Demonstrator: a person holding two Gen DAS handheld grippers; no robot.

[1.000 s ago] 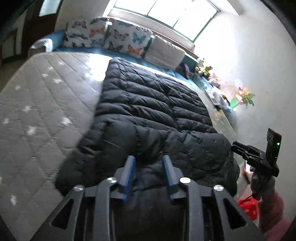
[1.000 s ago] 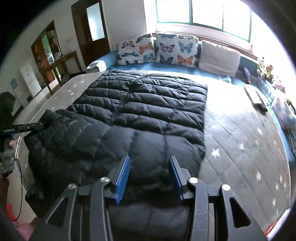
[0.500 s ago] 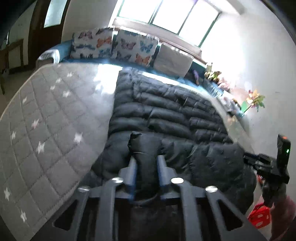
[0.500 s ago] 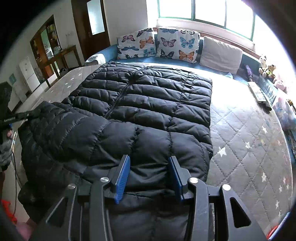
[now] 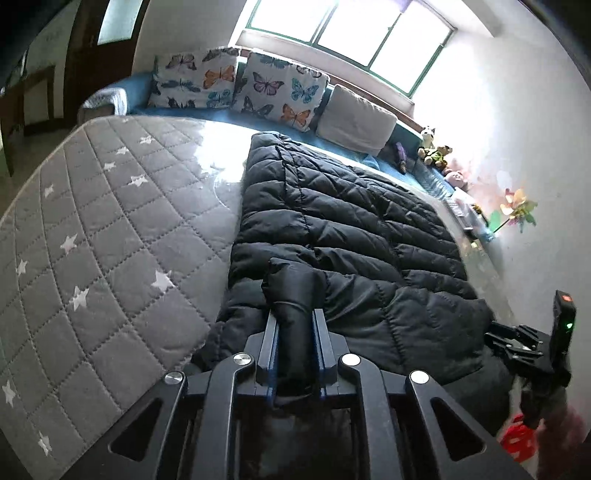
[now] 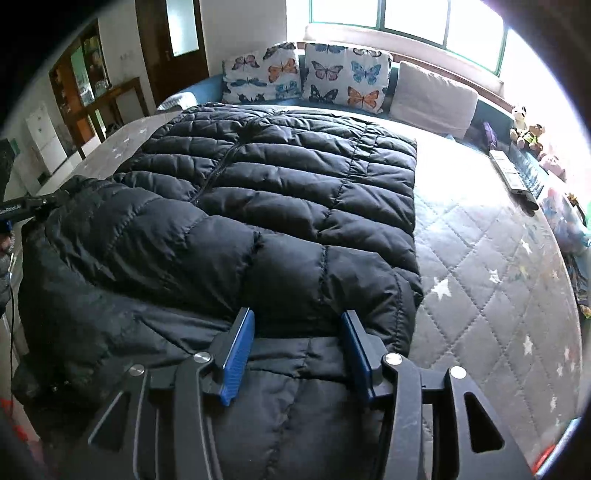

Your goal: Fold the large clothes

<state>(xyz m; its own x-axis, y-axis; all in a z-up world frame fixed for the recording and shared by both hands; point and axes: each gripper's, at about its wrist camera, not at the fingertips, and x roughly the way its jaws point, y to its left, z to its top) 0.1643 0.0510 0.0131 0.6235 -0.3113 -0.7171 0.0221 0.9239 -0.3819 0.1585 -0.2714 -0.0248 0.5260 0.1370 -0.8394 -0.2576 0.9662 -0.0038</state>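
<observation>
My left gripper was clamped on a bunched fold of the black puffer jacket, its jaws easing apart slightly while the pads still pinched the cloth pushed up between them. Ahead of that tool the jacket lay spread flat along the grey star-quilted mattress, and off to its left I had only bare quilt. My right gripper stood spread, its jaws widening; the blue pads straddled the jacket's near hem with padding between them, though I saw no squeeze on it. Directly beyond its tips the quilted body ran away toward the butterfly cushions and a plain grey cushion under the window. To the right of that tool lay open mattress, then a remote control near the far edge and soft toys along the ledge. In the left wrist view a pinwheel stood by the wall far to the right, and the right gripper showed low at the right edge. A dark door stood beyond on the left.
</observation>
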